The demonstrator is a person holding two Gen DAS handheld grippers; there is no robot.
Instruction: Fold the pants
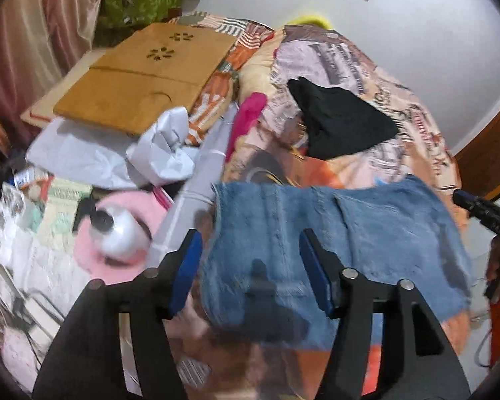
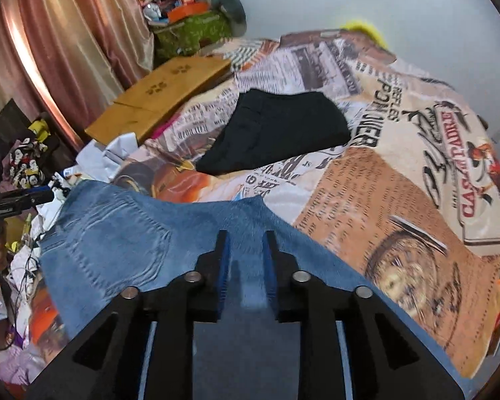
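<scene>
Both grippers above folded jeans on a cluttered bed.

The left gripper (image 1: 250, 243) has its jaws wide apart with nothing between them, above the jeans (image 1: 333, 240). The right gripper (image 2: 246, 243) has its jaws a narrow gap apart, no cloth pinched, over the near edge of the jeans (image 2: 116, 243). The jeans lie folded on the printed blanket (image 2: 383, 183), near side of the bed. Farther off lies a black garment (image 2: 276, 130); to the far left, a brown board (image 1: 143, 76); left of the jeans, white paper (image 1: 160, 153).
</scene>
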